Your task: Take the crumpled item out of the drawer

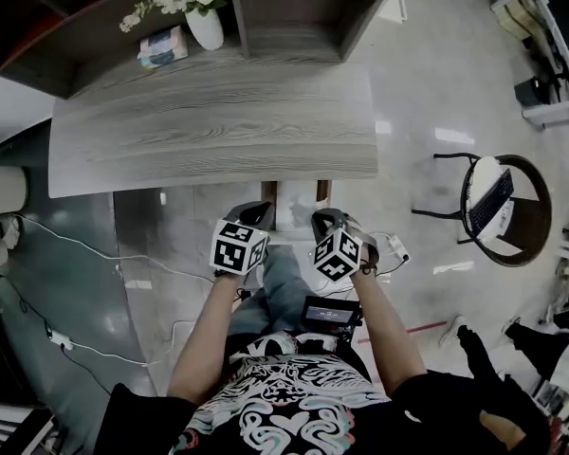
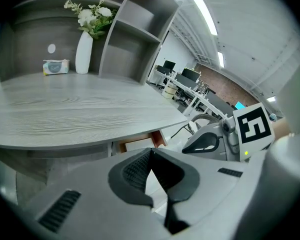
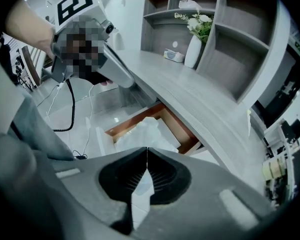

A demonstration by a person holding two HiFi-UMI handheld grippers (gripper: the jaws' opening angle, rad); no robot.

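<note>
Two-claw check, head view: locate left claw [image 1: 254, 212] and right claw [image 1: 324, 220] side by side just below the front edge of the surface [image 1: 218, 126], flanking the open drawer [image 1: 269, 195]. Judged as staged there for a reach into it.

Left gripper view: note tips pressed together, nothing between; drawer ahead, under the surface lip.

Right gripper view: note tips likewise clenched and empty. Find crumpled item [image 3: 146, 130], white, lying inside the drawer, beyond and below the tips, clear of contact. Part the jaws before descending onto it.
</note>
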